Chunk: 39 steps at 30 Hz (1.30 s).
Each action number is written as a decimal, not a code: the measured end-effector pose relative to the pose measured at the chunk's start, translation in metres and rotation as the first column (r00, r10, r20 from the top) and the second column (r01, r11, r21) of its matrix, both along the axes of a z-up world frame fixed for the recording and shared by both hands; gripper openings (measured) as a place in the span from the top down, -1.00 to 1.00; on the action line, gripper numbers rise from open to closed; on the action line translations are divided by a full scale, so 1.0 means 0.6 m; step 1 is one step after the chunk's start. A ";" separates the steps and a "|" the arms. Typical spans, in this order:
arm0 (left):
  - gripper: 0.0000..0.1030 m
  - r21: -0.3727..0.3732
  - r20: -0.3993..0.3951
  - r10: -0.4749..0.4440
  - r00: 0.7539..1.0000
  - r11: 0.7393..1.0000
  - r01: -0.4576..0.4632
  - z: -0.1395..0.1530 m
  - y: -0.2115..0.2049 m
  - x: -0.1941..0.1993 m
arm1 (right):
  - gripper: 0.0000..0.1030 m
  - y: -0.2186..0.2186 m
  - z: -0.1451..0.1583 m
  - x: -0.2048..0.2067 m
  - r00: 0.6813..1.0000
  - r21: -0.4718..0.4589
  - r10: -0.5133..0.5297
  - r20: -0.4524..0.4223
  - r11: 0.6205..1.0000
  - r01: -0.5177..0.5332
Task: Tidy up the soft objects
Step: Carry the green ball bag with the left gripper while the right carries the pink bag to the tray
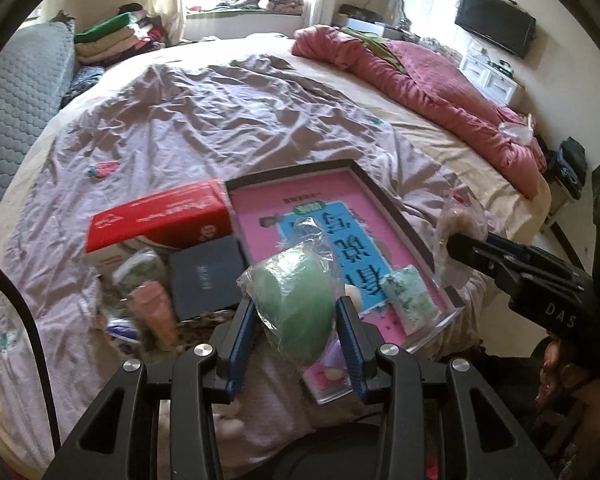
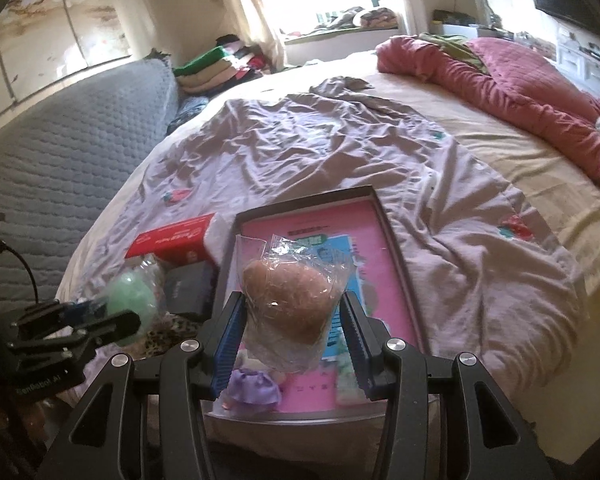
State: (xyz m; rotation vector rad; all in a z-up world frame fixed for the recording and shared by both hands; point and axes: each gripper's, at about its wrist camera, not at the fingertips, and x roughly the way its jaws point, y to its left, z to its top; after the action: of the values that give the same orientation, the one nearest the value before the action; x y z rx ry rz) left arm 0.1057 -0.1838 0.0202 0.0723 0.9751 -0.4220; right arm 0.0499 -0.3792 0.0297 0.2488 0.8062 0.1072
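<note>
We have two soft sponges in hand, each sealed in a clear wrapper. The green sponge (image 1: 296,312) sits pinched between the blue pads of the left hand-held gripper (image 1: 296,344), lifted above the near edge of the bed. The tan sponge (image 2: 288,300) is clamped the same way in the right hand-held gripper (image 2: 292,344), hanging over the shallow tray (image 2: 396,248) with the pink sheet inside.

To do this step well, we think both sponges should go down flat on the pink sheet, side by side, lowered until they rest before the pads let go. The wrappers look slippery, so a gentle release should keep them from sliding off.

Counting outward: two sponges, one tray, and in the tray one small green-and-white packet (image 1: 410,300) near the corner. Beside the tray we see one red box (image 1: 160,220) and one dark box (image 1: 208,276) touching it. A purple soft thing (image 2: 254,390) lies at the tray's near edge; it may be a small toy, but blur hides its shape. The mauve sheet (image 1: 204,120) and one red quilt (image 1: 440,92) cover the bed.
</note>
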 end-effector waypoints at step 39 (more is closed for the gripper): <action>0.20 0.077 -0.178 -0.149 0.973 0.983 0.165 -0.174 -0.181 0.023 | 0.03 -0.084 -0.129 0.010 0.973 -0.123 -0.131 -0.193 0.986 0.108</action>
State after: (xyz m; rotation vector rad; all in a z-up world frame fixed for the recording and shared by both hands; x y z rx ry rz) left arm 0.1192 -0.2922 -0.0842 0.1998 1.1633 -0.5358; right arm 0.0558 -0.4296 -0.0476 0.2036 0.9920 -0.0780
